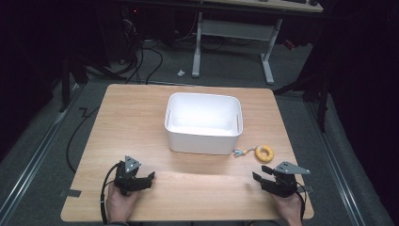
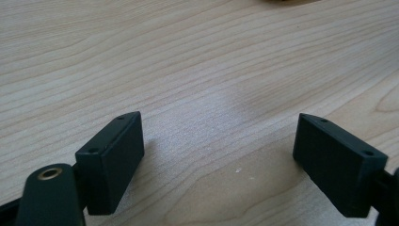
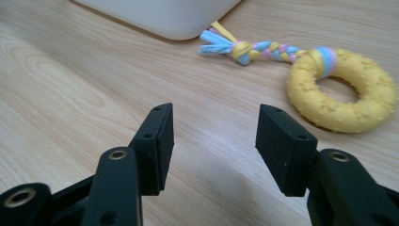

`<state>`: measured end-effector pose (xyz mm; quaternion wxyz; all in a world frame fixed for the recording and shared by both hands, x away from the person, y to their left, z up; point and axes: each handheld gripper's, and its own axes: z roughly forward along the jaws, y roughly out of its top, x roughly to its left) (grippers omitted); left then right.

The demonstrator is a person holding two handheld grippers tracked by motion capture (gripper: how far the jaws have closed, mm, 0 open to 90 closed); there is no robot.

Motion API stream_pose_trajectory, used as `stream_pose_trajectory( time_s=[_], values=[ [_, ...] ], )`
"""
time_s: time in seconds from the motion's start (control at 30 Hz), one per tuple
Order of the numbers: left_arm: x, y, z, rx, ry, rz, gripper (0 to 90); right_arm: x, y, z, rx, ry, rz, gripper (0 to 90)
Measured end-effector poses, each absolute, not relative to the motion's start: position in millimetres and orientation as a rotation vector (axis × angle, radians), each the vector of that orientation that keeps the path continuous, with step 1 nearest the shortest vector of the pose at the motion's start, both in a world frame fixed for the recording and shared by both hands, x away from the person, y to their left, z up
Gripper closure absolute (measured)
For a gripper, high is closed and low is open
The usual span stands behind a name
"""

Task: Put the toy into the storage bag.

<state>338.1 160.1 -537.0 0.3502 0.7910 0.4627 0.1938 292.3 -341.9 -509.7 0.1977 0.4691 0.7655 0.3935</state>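
- Right gripper view shows the yellow knobbly rubber ring toy with a braided pastel rope tail [image 3: 339, 92] lying flat on the pale wooden worktop [image 3: 70, 80], just ahead and to the right of the right claw [image 3: 214, 141].
- The rope tail runs from the ring toward the near right corner of the white rectangular plastic bin [image 3: 169, 16]; its frayed end lies just beside that corner, and whether it touches I cannot tell.
- From the high view the toy [image 1: 263, 153] sits just outside the bin [image 1: 203, 123], off its near right corner, and the bin looks empty.
- Right claw [image 1: 264, 176]: jaws spread wide, nothing between them, low over the worktop, near the toy on the side away from the bin.
- Left claw [image 1: 143, 181]: jaws also spread and empty, well apart from the toy, off the bin's near left corner; in the left gripper view [image 2: 219, 150] bare wood lies between them.
- Judged step: the approach before the first grasp, probably to put the toy in the bin.
- Next move, as I judge it: advance the right claw and swing it right, straddle the ring's near wall, then close and lift clear of the bin's rim.
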Motion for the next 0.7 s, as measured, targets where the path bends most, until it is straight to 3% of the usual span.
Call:
stream_pose_trajectory(
  time_s=[0.7],
  values=[
    [338.1,160.2,-536.8,2.049,1.199,0.501,17.4,309.1,-379.3,-482.4,1.459,2.029,0.984,51.5]
  ],
)
